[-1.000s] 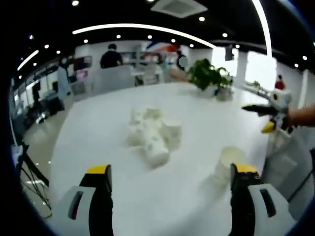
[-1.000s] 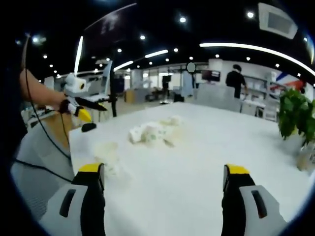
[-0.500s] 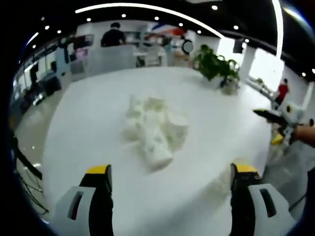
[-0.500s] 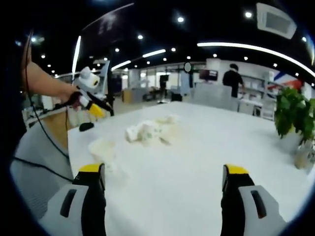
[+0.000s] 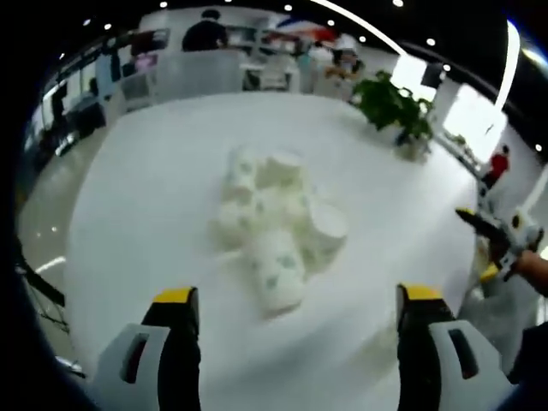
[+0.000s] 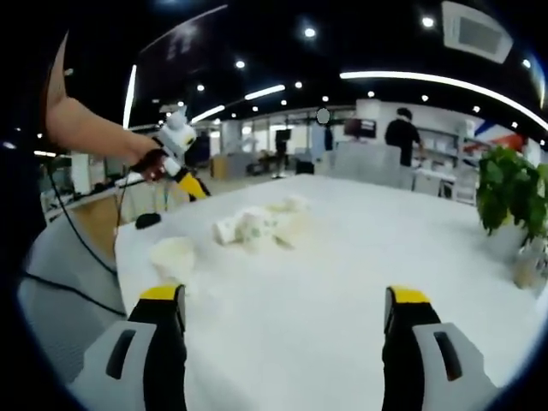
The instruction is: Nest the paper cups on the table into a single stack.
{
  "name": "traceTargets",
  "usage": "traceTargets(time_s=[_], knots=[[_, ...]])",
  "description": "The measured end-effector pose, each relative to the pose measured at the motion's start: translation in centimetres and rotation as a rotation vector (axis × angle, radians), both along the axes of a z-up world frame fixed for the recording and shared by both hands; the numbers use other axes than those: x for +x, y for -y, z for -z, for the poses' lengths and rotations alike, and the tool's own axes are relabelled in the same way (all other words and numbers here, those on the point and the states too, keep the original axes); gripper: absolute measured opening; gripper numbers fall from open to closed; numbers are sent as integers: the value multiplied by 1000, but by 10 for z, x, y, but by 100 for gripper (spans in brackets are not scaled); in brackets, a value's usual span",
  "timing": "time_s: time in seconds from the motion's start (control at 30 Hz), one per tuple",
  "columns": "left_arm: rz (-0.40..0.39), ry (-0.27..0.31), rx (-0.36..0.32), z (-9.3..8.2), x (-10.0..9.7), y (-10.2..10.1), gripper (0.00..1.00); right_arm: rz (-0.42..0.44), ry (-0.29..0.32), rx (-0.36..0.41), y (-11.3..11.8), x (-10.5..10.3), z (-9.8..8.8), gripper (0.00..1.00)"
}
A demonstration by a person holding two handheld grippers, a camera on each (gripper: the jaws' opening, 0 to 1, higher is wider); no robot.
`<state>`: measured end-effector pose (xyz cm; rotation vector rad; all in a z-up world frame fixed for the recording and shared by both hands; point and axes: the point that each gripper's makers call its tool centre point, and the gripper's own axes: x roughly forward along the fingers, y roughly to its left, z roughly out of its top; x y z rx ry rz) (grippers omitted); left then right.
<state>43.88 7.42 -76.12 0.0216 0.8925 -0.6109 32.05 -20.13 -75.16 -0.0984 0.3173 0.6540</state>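
A heap of white paper cups (image 5: 274,214) lies on its sides in the middle of the white table (image 5: 145,188); one printed cup (image 5: 278,274) points toward me. My left gripper (image 5: 297,295) hovers above and short of the heap, open with nothing between its jaws. In the right gripper view the same heap (image 6: 253,227) lies far ahead, and a single cup (image 6: 173,255) stands upright near the table's left edge. My right gripper (image 6: 284,294) is open over bare table. A hand holds the left gripper (image 6: 175,158) up in the air beyond that cup.
A potted plant (image 5: 390,107) stands at the table's far right side, also seen as the plant (image 6: 509,201) in the right gripper view. A small black object (image 6: 147,220) lies near the table edge. A person (image 5: 205,34) stands far behind.
The left gripper has risen and tipped down toward the heap, which now looks larger and closer. In the right gripper view it has climbed higher. The right gripper has barely moved.
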Motion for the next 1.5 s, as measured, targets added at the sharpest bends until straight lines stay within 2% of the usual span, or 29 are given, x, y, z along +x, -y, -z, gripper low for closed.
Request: traceTargets(time_s=[0.23, 0.37, 0.6, 0.9, 1.13, 1.5], knots=[[-48, -80, -20, 3, 18, 0, 95, 6, -3, 3, 2, 5, 1, 94], [-39, -103, -6, 5, 25, -1, 91, 5, -6, 4, 3, 5, 2, 94], [-52, -144, -25, 5, 36, 5, 86, 9, -12, 10, 2, 7, 5, 94], [-55, -222, -16, 23, 37, 10, 74, 9, -18, 8, 2, 8, 7, 94], [-65, -251, -6, 36, 41, 9, 70, 17, -11, 0, 4, 9, 7, 90], [-87, -306, -19, 57, 45, 13, 62, 18, -14, 2, 1, 10, 10, 89]])
